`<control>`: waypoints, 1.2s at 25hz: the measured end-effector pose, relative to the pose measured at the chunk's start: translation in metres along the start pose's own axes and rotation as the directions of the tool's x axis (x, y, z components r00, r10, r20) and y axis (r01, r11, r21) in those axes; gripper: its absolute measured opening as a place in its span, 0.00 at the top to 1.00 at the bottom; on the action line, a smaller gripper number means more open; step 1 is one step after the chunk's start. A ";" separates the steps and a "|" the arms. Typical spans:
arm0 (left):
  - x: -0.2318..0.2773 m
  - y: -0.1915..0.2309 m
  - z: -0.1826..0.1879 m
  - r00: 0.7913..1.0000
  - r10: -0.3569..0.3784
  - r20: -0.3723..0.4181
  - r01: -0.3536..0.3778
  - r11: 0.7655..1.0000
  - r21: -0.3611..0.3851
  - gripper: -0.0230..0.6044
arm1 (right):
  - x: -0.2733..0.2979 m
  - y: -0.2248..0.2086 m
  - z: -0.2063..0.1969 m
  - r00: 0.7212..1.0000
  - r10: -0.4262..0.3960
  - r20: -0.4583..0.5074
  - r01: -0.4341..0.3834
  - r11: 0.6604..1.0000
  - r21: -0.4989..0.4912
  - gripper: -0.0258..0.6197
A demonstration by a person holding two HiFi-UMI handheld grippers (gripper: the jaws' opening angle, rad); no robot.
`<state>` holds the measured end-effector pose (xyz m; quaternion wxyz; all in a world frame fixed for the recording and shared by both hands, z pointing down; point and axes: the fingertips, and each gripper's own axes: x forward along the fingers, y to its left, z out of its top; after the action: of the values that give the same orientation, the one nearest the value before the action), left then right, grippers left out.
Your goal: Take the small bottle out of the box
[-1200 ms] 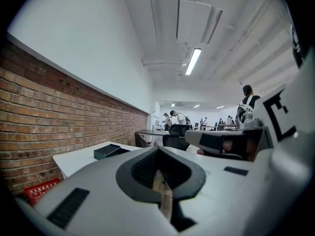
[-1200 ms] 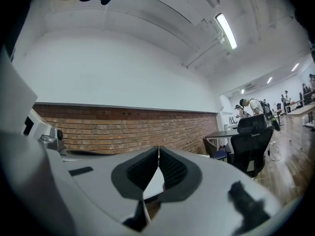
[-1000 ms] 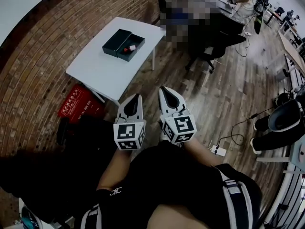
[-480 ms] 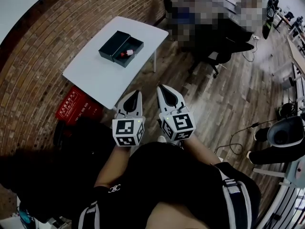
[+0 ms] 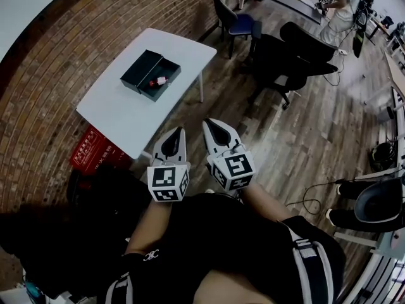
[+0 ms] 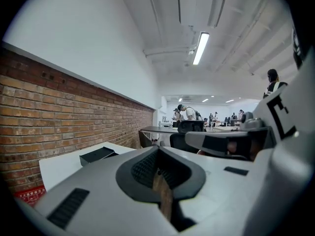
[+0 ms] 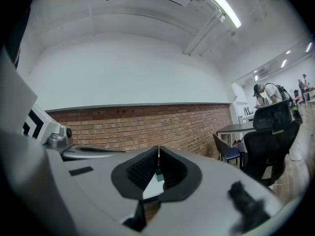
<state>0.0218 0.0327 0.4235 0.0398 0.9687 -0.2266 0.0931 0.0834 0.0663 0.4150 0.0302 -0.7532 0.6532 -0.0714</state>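
Head view: your left tongs (image 5: 172,143) and right tongs (image 5: 219,130) sit side by side just in front of your body. Both point toward the white desk (image 5: 120,116), and each is pressed together with nothing in it. The small bottle (image 5: 157,81), with a red part showing, lies inside the open black box (image 5: 140,69) on the far half of the desk. It is well apart from both tongs, up and to the left of them. Only bare desktop and the desk's near corner lie between the tongs and the box. A red crate (image 5: 95,149) sits on the floor at the desk's left edge, beside the brick wall (image 5: 38,106). To the right of the desk stand a blue-seated chair (image 5: 239,23) and a black office chair (image 5: 291,56) on the wooden floor (image 5: 297,138).

Left gripper view: your left tongs (image 6: 157,156) are closed on each other and grip nothing. The box (image 6: 98,155) shows as a low dark shape on the desk (image 6: 56,167), ahead and left of the tips. You cannot make out the bottle from here. Your right tongs (image 6: 226,142) run close alongside on the right. The brick wall (image 6: 59,117) fills the left side, with the red crate (image 6: 28,193) at the lower left.

Right gripper view: your right tongs (image 7: 158,154) meet in a thin seam and are empty. The brick wall (image 7: 147,124) lies ahead, and your left tongs (image 7: 78,152) sit just beside on the left. The black office chair (image 7: 268,132) and the blue-seated chair (image 7: 227,151) stand off to the right.
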 end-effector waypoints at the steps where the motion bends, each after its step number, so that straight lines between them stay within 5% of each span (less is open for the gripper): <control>1: 0.003 -0.002 -0.002 1.000 0.002 -0.008 -0.002 1.000 -0.004 0.95 | -0.001 -0.002 -0.002 1.000 0.004 -0.002 -0.004 1.000 0.006 0.91; 14: 0.037 -0.002 -0.001 1.000 0.014 -0.012 -0.014 1.000 -0.009 0.95 | 0.018 -0.029 -0.004 1.000 0.023 -0.005 -0.022 0.999 0.024 0.91; 30: 0.129 0.063 0.016 1.000 0.004 0.005 -0.004 0.999 -0.046 0.95 | 0.120 -0.062 0.002 0.999 0.032 -0.040 -0.033 0.999 -0.032 0.91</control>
<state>0.1100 -0.0809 0.4356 0.0612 0.9673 -0.2308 0.0855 0.1606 -0.0438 0.4300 0.0063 -0.7413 0.6669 -0.0749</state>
